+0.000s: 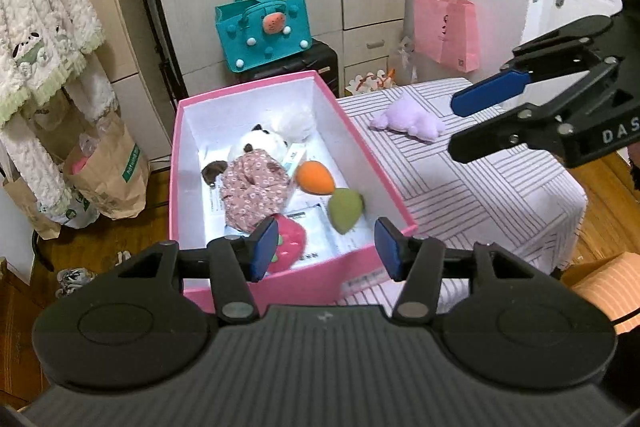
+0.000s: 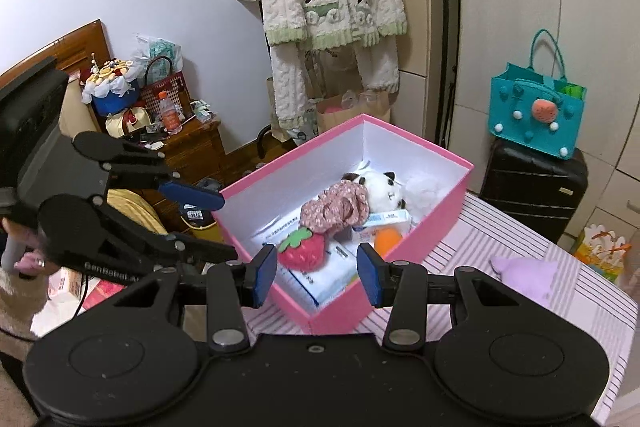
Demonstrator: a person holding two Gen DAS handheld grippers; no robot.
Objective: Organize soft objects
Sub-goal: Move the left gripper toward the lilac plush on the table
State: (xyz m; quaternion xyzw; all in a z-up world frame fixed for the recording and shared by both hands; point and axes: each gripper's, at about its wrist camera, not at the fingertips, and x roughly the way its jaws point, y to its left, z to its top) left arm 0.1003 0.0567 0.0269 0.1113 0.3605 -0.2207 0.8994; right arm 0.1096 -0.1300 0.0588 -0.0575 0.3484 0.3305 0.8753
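A pink box [image 1: 356, 131] [image 2: 440, 215] stands on the striped table. Inside lie a panda plush [image 1: 256, 147] [image 2: 384, 187] in a floral dress, a strawberry plush [image 1: 290, 243] [image 2: 302, 251], an orange sponge [image 1: 316, 177], a green sponge [image 1: 346, 209] and a white fluffy toy [image 1: 294, 123]. A purple plush [image 1: 408, 119] [image 2: 524, 275] rests on the cloth to the right of the box. My left gripper [image 1: 326, 247] [image 2: 224, 227] hovers open over the box's near end with nothing between its pads. My right gripper [image 2: 317, 275] [image 1: 456, 127] is open and empty, above the box's near corner.
The striped tablecloth [image 1: 460, 195] drops off at the right, over wooden floor. A teal felt bag [image 1: 262, 31] sits on a black suitcase [image 2: 532, 183] behind the box. A pink paper bag [image 1: 446, 31] hangs on the cabinet. Brown paper bags [image 1: 108, 171] and a cluttered nightstand [image 2: 180, 139] stand to the left.
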